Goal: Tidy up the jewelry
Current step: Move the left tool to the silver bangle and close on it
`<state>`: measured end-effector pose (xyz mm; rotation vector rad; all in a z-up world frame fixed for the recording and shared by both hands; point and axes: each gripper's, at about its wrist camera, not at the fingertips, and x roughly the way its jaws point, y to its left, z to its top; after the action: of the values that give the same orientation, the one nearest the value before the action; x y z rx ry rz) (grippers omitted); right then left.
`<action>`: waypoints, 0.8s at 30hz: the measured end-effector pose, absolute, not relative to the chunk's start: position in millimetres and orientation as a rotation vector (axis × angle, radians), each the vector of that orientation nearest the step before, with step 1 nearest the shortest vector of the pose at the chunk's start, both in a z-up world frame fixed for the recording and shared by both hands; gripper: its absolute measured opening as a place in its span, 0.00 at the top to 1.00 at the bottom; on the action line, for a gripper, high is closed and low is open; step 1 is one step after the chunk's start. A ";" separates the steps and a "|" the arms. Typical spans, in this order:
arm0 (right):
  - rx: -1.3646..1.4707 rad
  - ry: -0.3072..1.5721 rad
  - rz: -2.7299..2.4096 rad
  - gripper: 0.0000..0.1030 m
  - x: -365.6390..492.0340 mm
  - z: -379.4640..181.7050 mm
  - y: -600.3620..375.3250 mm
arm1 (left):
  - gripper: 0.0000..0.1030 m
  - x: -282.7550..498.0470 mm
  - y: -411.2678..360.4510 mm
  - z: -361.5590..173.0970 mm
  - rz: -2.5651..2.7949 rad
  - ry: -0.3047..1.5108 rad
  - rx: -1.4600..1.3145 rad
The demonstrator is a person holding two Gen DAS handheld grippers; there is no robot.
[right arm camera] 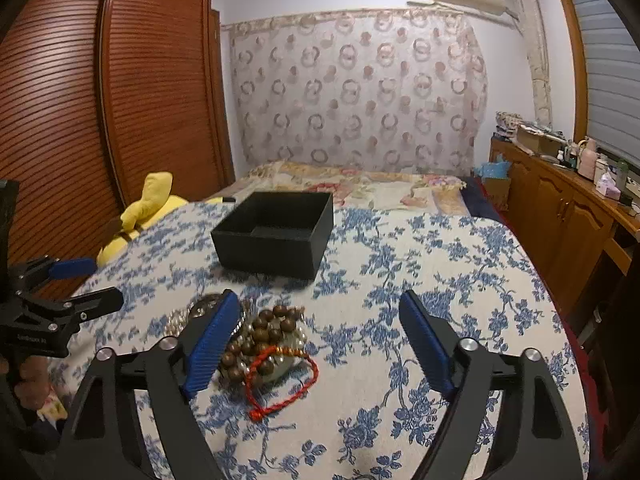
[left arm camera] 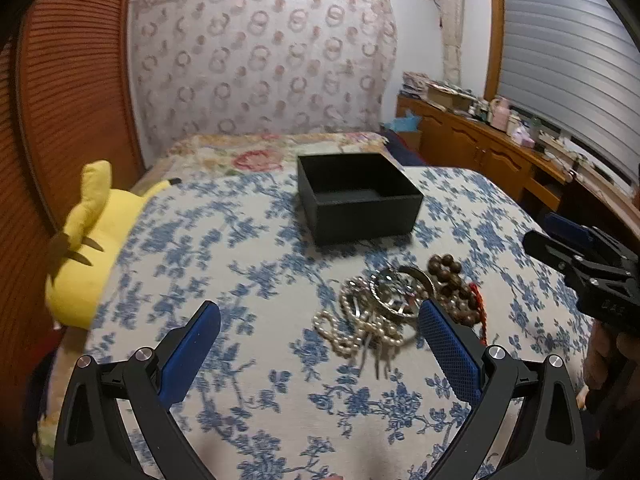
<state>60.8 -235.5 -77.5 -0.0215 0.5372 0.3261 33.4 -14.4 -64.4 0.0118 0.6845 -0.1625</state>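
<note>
In the left wrist view, the left gripper (left arm camera: pixel 320 320) has its jaws spread wide, grasping nothing, above the blue-flowered bedspread (left arm camera: pixel 224 248). Right of center lies 1 jewelry pile: 1 pearl necklace (left arm camera: pixel 352 332), 1 wristwatch (left arm camera: pixel 394 290), 1 wooden bead bracelet (left arm camera: pixel 450 276). 1 empty black box (left arm camera: pixel 356 196) sits above center; 1 yellow plush toy (left arm camera: pixel 86 248) at left. In the right wrist view, the right gripper (right arm camera: pixel 316 328) is also released, its 2 blue pads clear of the wooden beads and 1 red cord bracelet (right arm camera: pixel 280 380) at lower center.
</note>
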 end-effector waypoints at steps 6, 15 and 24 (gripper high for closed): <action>-0.047 0.572 0.354 0.27 59.5 -90.7 -240.2 | 0.07 43.3 -26.2 -78.0 -0.225 0.717 0.026; -0.061 0.620 0.363 0.28 53.0 -103.3 -257.1 | 0.08 70.5 -50.0 -95.7 -0.317 0.813 0.080; -0.066 0.645 0.374 0.28 52.0 -110.2 -255.4 | 0.25 92.0 -71.4 -97.1 -0.402 0.852 0.087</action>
<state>52.0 -255.4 -110.2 -0.0664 0.6454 0.3744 92.0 -71.4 -97.1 0.0870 0.8520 -0.4022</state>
